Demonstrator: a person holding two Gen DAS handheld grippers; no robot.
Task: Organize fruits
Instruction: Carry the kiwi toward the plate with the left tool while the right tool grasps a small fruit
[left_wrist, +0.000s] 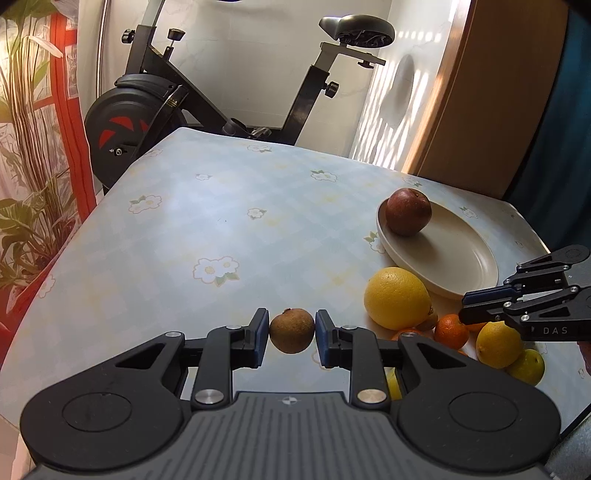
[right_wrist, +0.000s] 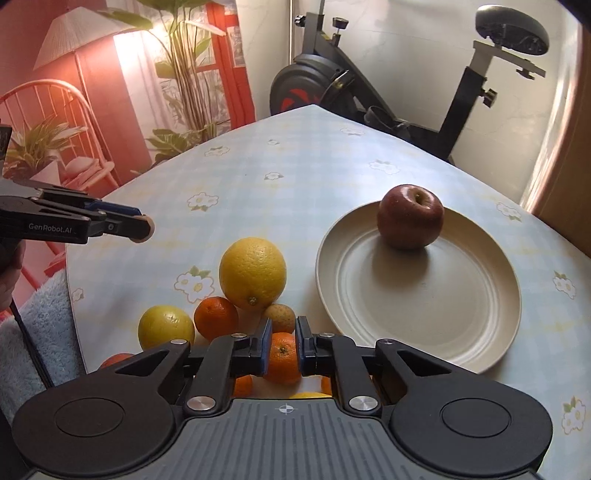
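Note:
My left gripper is shut on a small brown fruit and holds it above the table. In the right wrist view the left gripper shows at the left with the fruit's edge between its pads. My right gripper is shut on an orange in the fruit pile. A red apple sits on the far part of a beige plate. A large yellow citrus, a second orange, a lemon and a small tan fruit lie left of the plate.
The table wears a pale checked cloth with flowers. An exercise bike stands behind its far edge. A wooden panel is at the right, a pink wall mural at the left, and a blue fluffy cloth by the near-left edge.

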